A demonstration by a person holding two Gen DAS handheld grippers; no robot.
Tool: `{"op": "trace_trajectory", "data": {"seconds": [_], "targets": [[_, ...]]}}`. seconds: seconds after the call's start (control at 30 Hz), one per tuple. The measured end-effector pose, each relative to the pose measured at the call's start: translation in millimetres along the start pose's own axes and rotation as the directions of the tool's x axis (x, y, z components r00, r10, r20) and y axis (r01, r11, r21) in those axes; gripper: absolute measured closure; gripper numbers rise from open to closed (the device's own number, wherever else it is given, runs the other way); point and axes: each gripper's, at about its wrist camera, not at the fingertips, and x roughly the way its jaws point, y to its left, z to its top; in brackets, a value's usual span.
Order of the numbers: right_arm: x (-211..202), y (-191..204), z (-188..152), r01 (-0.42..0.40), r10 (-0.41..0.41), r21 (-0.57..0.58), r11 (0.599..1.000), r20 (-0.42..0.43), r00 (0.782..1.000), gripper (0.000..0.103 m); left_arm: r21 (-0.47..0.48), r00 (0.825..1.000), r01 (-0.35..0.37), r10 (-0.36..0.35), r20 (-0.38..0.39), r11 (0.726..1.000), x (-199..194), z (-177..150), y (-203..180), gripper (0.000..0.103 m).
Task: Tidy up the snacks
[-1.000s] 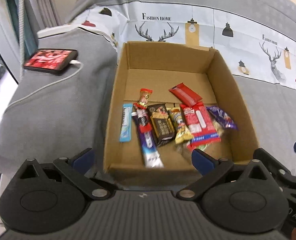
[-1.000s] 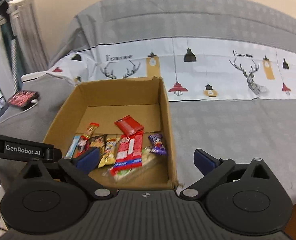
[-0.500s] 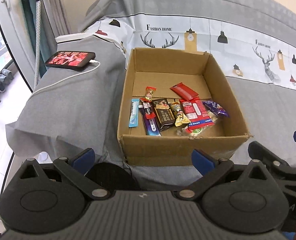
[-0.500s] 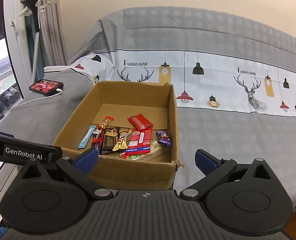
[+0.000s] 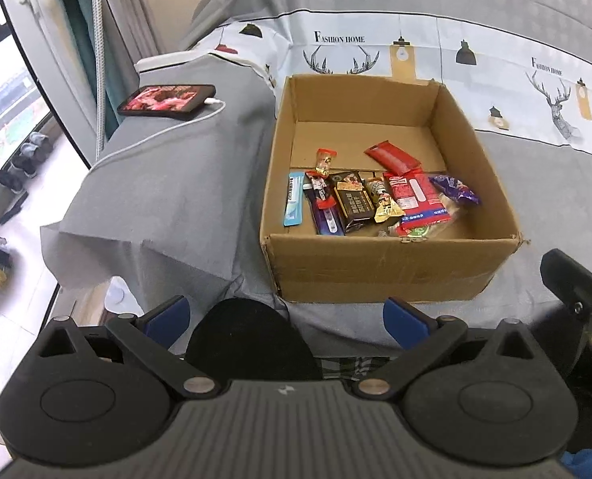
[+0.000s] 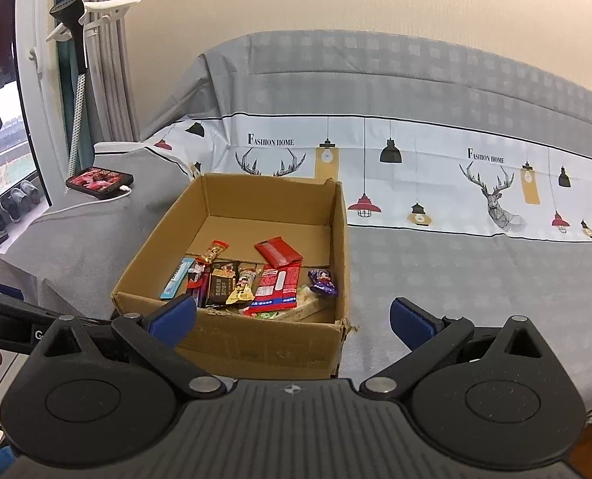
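Observation:
An open cardboard box (image 5: 384,267) (image 6: 264,343) rests on a grey-covered sofa seat. Inside lie several snack packs in a row: a light blue stick (image 5: 293,198), a purple bar (image 5: 328,219), a dark chocolate bar (image 5: 354,203) (image 6: 221,289), a red wafer pack (image 5: 416,197) (image 6: 278,285), a purple candy (image 5: 453,189) (image 6: 323,281) and a separate red pack (image 5: 392,156) (image 6: 278,251) further back. My left gripper (image 5: 286,317) is open, held back in front of the box. My right gripper (image 6: 292,315) is open too, near the box's front wall, holding nothing.
A phone (image 5: 167,100) (image 6: 98,181) with a white charging cable lies on the sofa's left armrest. The printed sofa backrest (image 6: 416,167) rises behind the box. Left of the sofa are a window, a curtain (image 6: 96,80) and shoes (image 5: 20,163) on the floor.
Both grippers have pulled back and up from the box, so it looks smaller and its front wall now shows. The snacks have not moved.

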Motion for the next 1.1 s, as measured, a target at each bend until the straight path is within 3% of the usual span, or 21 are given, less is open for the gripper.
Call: {"op": "trace_trajectory", "data": {"seconds": [0.2, 0.4, 1.1], "targets": [[0.4, 0.5, -0.1, -0.01, 0.01, 0.0, 1.0, -0.001, 1.0, 0.001, 0.028, 0.999, -0.021, 0.02, 0.049, 0.999, -3.8, -1.4, -3.7, 0.0], [2.1, -0.6, -1.3, -0.006, 0.006, 0.008, 1.0, -0.007, 1.0, 0.001, 0.017, 0.999, 0.018, -0.019, 0.049, 1.0, -3.4, -1.8, -3.1, 0.0], [0.8, 0.6, -2.5, -0.008, 0.008, 0.004, 1.0, 0.001, 1.0, 0.001, 0.006, 0.998, 0.019, -0.02, 0.068, 1.0, -5.9, -4.0, 1.6, 0.0]]}}
